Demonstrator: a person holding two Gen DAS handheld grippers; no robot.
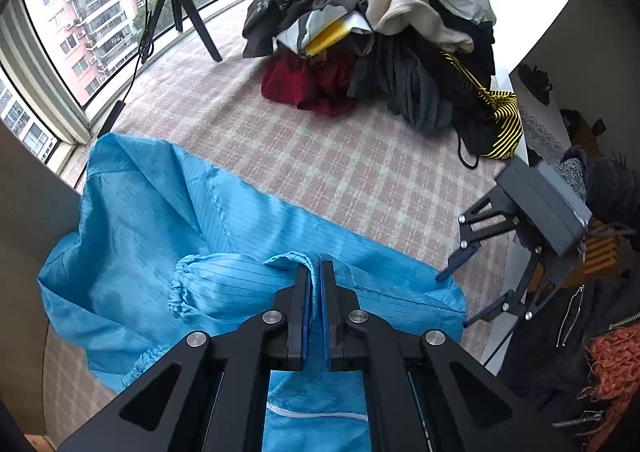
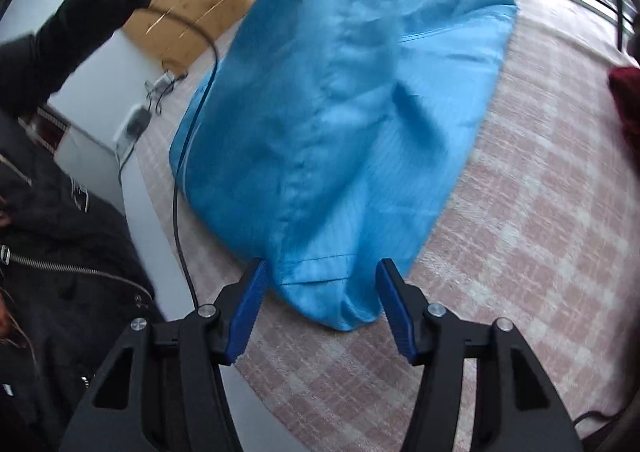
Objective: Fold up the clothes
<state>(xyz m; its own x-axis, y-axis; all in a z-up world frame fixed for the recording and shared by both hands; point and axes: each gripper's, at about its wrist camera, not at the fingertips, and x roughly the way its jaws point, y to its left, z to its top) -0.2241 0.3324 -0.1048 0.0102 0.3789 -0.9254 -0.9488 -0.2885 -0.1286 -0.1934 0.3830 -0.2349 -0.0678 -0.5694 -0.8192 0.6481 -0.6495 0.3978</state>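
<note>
A bright blue garment [image 1: 168, 219] with elastic cuffs lies spread and partly lifted over the pink checked surface [image 1: 320, 155]. My left gripper [image 1: 316, 272] is shut on a bunched fold of this blue cloth. In the left wrist view my right gripper [image 1: 452, 288] hovers at the garment's right corner. In the right wrist view the blue garment [image 2: 340, 111] hangs up and away, its near hem lying between the open fingers of my right gripper [image 2: 320, 280]. The blue pads [image 2: 248, 312] do not pinch the cloth.
A heap of unfolded clothes [image 1: 392, 39] sits at the far side by the window. A black tripod [image 1: 180, 7] stands at the window. A person's dark jacket [image 2: 60, 252] and a black cable [image 2: 180, 179] are at the left of the right wrist view.
</note>
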